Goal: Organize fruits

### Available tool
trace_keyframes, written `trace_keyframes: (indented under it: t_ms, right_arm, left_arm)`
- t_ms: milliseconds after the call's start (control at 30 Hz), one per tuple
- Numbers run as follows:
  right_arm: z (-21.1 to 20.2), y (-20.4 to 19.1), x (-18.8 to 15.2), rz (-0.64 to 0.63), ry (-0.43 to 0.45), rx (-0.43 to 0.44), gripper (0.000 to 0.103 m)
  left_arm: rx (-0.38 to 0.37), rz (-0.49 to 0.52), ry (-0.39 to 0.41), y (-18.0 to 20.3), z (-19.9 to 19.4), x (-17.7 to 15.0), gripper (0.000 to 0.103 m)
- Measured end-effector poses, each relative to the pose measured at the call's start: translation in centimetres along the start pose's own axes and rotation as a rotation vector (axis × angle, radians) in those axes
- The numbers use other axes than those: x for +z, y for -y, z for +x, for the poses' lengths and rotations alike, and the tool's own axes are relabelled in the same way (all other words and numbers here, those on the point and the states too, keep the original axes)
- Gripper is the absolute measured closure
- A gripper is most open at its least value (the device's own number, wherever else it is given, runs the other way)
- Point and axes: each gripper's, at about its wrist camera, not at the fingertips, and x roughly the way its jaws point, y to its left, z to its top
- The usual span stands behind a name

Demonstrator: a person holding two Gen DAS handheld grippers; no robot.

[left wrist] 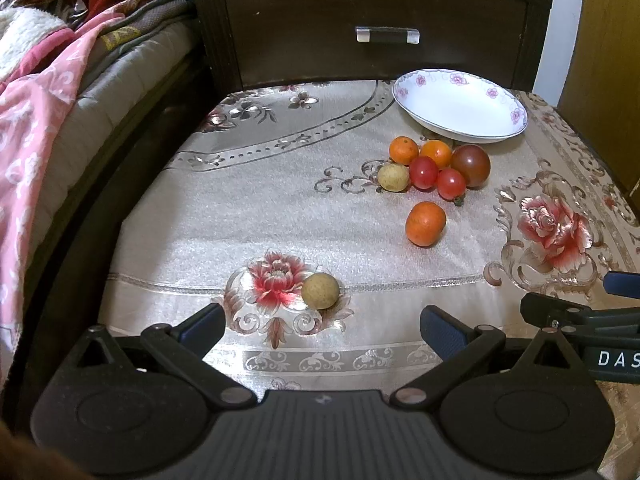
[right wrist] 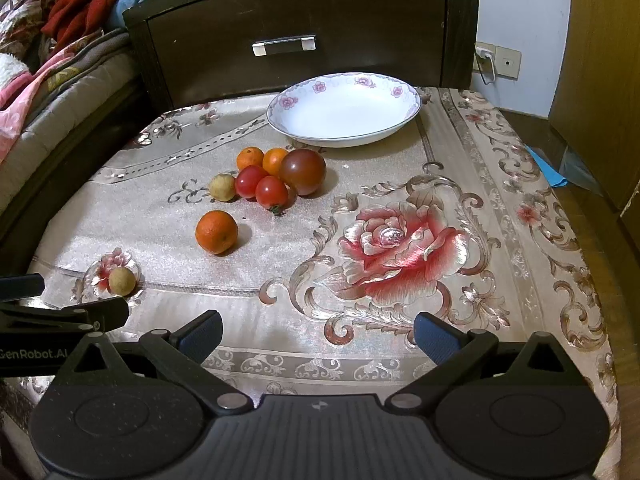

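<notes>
In the left wrist view, you are holding the left gripper (left wrist: 322, 326) with its jaws spread wide and nothing between them, tilting down at the flowered tablecloth (left wrist: 248, 216). A tan round fruit (left wrist: 320, 290) is sitting just ahead of the fingertips, beside a printed red flower. Farther off, a lone orange (left wrist: 425, 223) is lying apart from a cluster: two small oranges (left wrist: 404, 149), two red cherry tomatoes (left wrist: 423, 172), a large dark tomato (left wrist: 471, 165) and a second tan fruit (left wrist: 393, 177), all touching or nearly so. The white floral plate (left wrist: 424, 84) is sitting just behind the cluster, in front of a dark wooden drawer (left wrist: 372, 24). The right gripper's tip is poking in at the right edge.

In the right wrist view, you are keeping nothing in the right gripper (right wrist: 318, 336) either; its jaws are standing wide over the big printed rose. The cluster, the lone orange (right wrist: 216, 231) and the plate (right wrist: 280, 114) are lying ahead to the left.
</notes>
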Motion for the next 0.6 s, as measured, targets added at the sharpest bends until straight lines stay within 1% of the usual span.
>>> trace_keyframes:
  t_ms: [600]
  right_arm:
    - [0.35,0.08,-0.07,0.005,-0.014,0.000,0.007]
  left_arm:
    - [-0.006,-0.002,-0.004,-0.10,0.37,-0.49,0.000]
